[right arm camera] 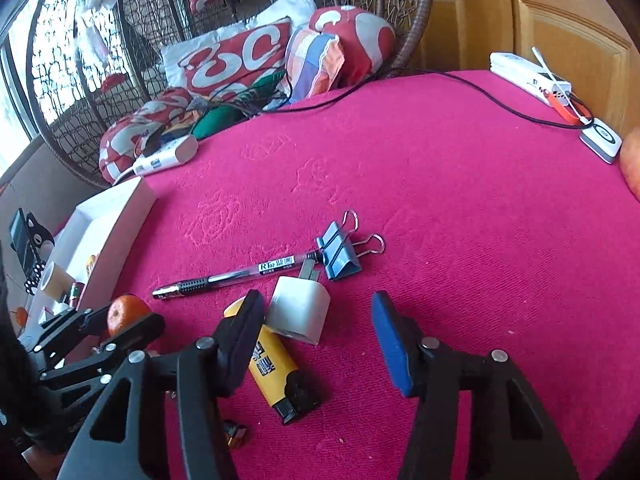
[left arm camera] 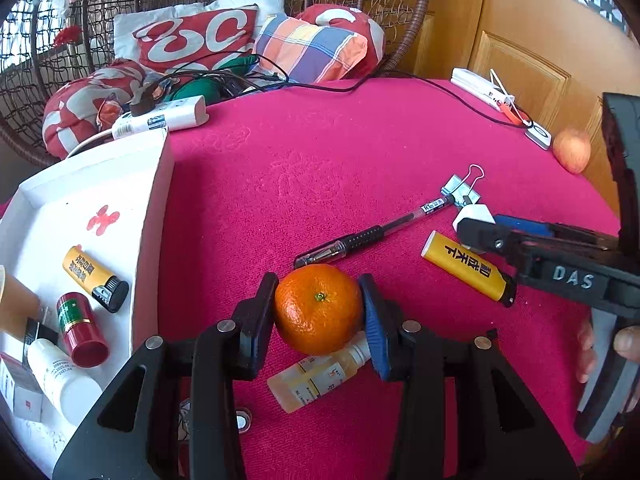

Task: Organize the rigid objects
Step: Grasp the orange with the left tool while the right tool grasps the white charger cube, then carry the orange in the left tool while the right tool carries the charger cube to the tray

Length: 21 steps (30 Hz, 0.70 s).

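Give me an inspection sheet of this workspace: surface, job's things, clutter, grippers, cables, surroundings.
Surface: pink tablecloth, embossed flower pattern.
Job's things: tangerine between the left gripper's fingers; pen, blue binder clip, white plug adapter, yellow lighter and small dropper bottle lying loose; white tray holds a second lighter, a red battery and a white bottle.
Clutter: apple, white box at far edge.
Grippers: left gripper shut on tangerine; right gripper open over the adapter.
Cables: black cable across the cloth; power strip.
Surroundings: wicker chair with cushions, wooden door.
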Available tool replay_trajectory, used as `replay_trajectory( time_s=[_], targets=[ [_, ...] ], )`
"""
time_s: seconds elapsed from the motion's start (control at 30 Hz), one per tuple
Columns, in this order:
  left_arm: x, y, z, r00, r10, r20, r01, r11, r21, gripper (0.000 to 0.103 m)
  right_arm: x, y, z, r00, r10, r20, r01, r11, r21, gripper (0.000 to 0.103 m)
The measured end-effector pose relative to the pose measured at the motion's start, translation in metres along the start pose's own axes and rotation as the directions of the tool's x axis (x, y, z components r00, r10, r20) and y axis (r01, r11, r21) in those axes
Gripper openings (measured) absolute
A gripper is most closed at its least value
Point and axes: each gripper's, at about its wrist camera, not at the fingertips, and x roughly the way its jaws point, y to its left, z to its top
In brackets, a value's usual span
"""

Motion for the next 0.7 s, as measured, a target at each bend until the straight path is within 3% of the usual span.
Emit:
replay_trajectory(
  time_s=[0.07,0.13,0.23,0.43,0.7],
  targets=[
    [-0.005,0.001,-0.001,1.000,-0.001,0.013,0.001,1.000,-0.008,0.040,0.002,0.005,-0.002,1.000,-0.024,0.016,0.025,0.999,-0.042,0.052],
    [-0.011,0.002,-0.002,1.000,-0.002,0.029,0.003,1.000,-0.016,0.040,0.002,0.005,-0.002,1.000,-0.021,0.019,0.022,0.998,-0.054,0.031],
    [-0.022,0.003,-0.003,0.999,-0.013,0.052,0.015,0.999,-0.030,0.040,-0.002,-0.001,-0.003,1.000,0.004,0.020,-0.003,0.999,-0.050,0.026],
    [-0.045,0.000,-0.005,0.994,-0.028,0.102,0.032,0.999,-0.044,0.040,-0.040,-0.011,-0.008,0.990,0.087,0.113,-0.089,0.996,0.015,0.026],
    [-0.083,-0.006,-0.002,0.981,-0.027,0.192,0.034,0.999,-0.037,0.040,-0.100,0.000,-0.009,0.949,0.211,0.234,-0.219,0.976,0.008,0.026]
  ],
)
